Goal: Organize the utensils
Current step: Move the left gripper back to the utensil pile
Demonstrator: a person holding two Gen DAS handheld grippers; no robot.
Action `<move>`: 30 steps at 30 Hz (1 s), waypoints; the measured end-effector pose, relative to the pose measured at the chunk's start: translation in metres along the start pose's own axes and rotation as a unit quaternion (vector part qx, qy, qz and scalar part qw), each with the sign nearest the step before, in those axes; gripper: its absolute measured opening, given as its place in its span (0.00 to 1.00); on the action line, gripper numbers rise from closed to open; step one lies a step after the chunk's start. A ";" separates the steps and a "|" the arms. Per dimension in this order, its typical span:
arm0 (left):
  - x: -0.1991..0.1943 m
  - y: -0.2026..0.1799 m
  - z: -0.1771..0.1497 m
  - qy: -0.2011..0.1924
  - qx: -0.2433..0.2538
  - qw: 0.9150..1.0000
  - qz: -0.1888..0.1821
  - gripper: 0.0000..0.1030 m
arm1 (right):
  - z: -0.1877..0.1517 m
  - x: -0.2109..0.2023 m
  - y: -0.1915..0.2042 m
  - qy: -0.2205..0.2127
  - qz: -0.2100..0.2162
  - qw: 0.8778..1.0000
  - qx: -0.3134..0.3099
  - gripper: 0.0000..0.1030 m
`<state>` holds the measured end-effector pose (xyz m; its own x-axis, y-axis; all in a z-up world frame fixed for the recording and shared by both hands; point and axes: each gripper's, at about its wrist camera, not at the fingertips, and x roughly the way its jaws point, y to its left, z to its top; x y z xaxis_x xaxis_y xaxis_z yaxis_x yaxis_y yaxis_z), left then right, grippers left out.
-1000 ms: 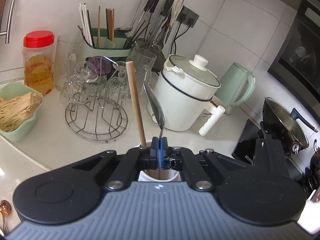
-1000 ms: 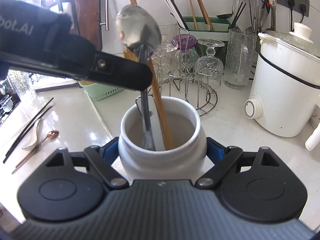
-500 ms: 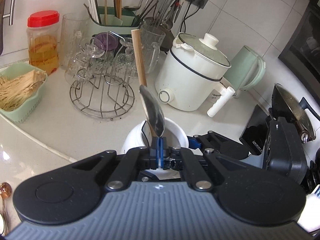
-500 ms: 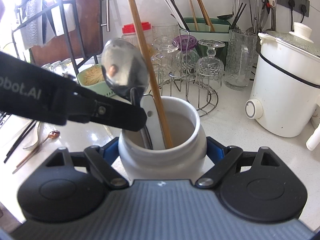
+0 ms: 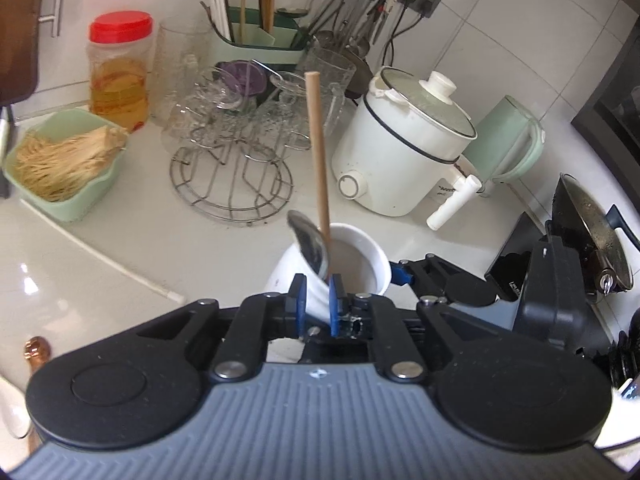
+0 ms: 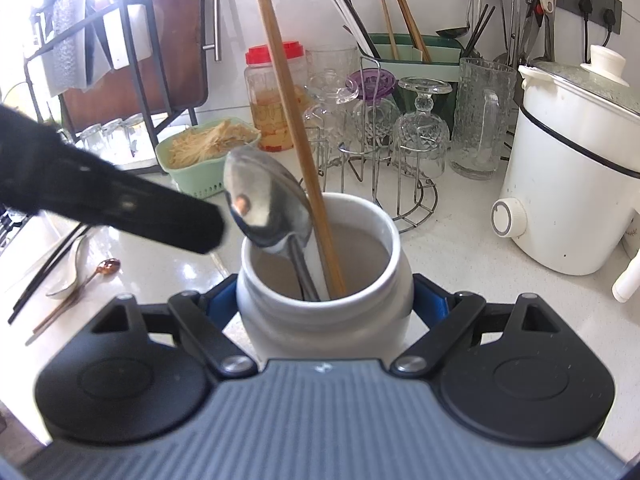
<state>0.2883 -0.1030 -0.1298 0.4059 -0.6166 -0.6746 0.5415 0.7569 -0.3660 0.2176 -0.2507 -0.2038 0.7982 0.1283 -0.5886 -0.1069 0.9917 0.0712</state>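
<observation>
Left jaws just opening off spoon [image 6: 267,204], right gripper [image 6: 324,304] clamping jar [image 6: 324,320]

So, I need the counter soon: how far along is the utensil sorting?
Done: a wooden stick and metal spoon stand in the white jar, held by the right gripper. The left gripper has just been opening off the spoon. Left: utensils on the counter.
</observation>
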 end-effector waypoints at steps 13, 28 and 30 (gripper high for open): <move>-0.065 0.033 -0.034 -0.041 -0.030 0.994 0.097 0.26 | 0.000 -0.001 0.003 0.003 -0.011 1.000 0.012 0.88; -0.121 0.135 -0.092 -0.048 -0.170 0.961 0.213 0.26 | -0.002 -0.003 0.005 -0.001 -0.021 1.000 0.016 0.88; -0.124 0.158 -0.100 -0.041 -0.196 0.953 0.228 0.26 | -0.002 -0.003 0.005 -0.001 -0.022 1.000 0.017 0.88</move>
<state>0.2500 0.1147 -0.1685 0.5976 -0.2064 -0.7748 -0.0155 0.9632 -0.2685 0.2132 -0.2459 -0.2035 0.8027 0.0840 -0.5905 -0.0506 0.9961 0.0729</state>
